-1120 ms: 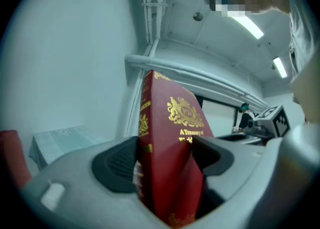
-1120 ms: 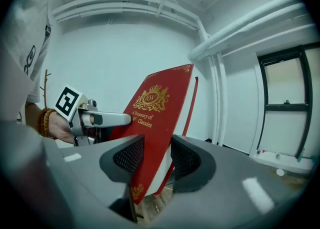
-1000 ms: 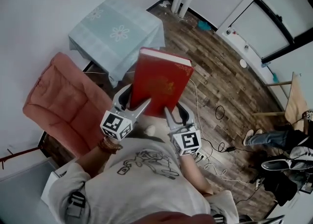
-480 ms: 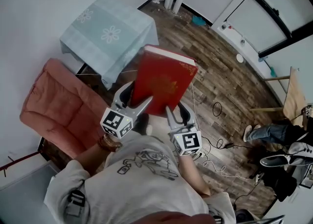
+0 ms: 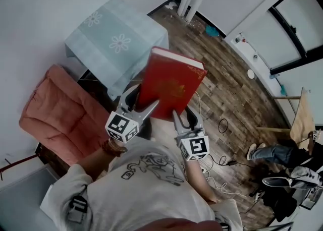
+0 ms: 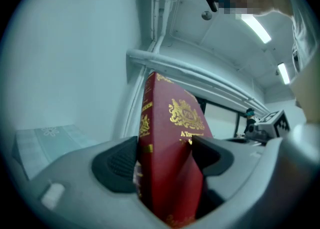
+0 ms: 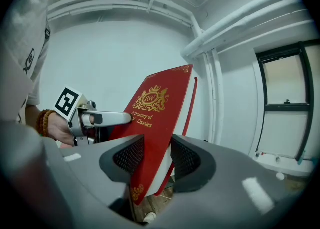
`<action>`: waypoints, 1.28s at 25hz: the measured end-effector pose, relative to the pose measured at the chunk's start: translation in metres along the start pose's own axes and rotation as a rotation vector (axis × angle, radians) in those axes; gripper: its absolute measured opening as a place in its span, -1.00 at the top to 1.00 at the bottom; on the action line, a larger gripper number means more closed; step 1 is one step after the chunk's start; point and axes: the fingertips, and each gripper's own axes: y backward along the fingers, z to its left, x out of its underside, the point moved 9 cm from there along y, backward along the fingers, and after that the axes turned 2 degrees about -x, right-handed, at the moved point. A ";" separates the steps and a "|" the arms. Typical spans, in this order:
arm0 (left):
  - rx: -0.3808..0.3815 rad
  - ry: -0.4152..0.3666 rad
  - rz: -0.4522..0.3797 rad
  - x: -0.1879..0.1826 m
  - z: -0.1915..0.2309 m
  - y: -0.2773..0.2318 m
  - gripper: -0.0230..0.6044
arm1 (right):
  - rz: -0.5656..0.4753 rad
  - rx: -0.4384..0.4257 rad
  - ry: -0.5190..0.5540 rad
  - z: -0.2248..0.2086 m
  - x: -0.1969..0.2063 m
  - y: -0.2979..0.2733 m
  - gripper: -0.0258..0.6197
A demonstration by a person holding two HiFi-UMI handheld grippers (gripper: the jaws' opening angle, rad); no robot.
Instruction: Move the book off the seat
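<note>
Steadily my left gripper (image 5: 143, 100) and right gripper (image 5: 181, 116), both clenched on the book (image 5: 171, 83), carry it farther from the seat (image 5: 50, 114); it seems clear.

The book (image 5: 171, 86) is held between the left tool (image 5: 144, 99) and right tool (image 5: 182, 115), right of the seat (image 5: 55, 114), before the table (image 5: 113, 38)

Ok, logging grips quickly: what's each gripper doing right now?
Left gripper: closed on the red book.
Right gripper: closed on the same book.
</note>
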 end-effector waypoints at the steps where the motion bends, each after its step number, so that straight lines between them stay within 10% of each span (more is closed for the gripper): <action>1: -0.010 0.007 -0.005 -0.003 0.011 -0.004 -0.12 | 0.000 -0.013 0.007 -0.003 -0.004 -0.013 0.39; 16: -0.208 0.058 -0.082 -0.063 0.194 -0.039 -0.08 | 0.024 -0.221 0.090 -0.022 -0.082 -0.232 0.39; 32: -0.552 0.168 -0.138 -0.054 0.284 0.043 -0.05 | 0.086 -0.552 0.171 0.048 -0.095 -0.368 0.39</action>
